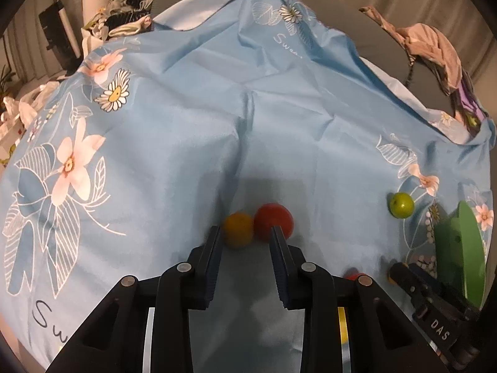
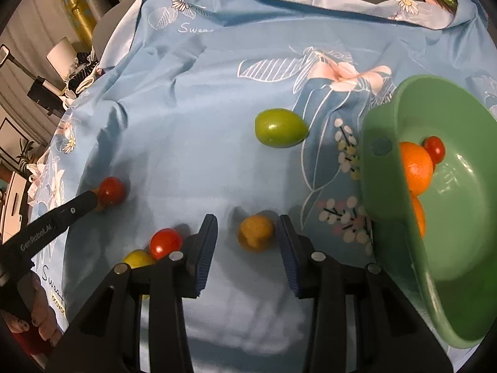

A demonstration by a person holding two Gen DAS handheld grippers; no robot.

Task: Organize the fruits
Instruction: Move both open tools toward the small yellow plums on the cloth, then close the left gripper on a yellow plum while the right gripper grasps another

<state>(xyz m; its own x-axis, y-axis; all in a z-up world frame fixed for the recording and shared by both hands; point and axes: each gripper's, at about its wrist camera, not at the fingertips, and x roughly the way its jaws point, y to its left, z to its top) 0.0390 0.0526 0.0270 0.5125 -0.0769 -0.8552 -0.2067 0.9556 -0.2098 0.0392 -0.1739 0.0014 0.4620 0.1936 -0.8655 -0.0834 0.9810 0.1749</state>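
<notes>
While both black two-finger grippers stand spread and hold nothing, the right gripper straddles a small rough yellow-orange fruit lying on the light blue floral cloth, left of the green plastic bowl. That bowl holds two oranges and a small red tomato. A glossy green fruit lies just left of the bowl. Well left of the bowl, the left gripper reaches a red round fruit touching a yellow round fruit
</notes>
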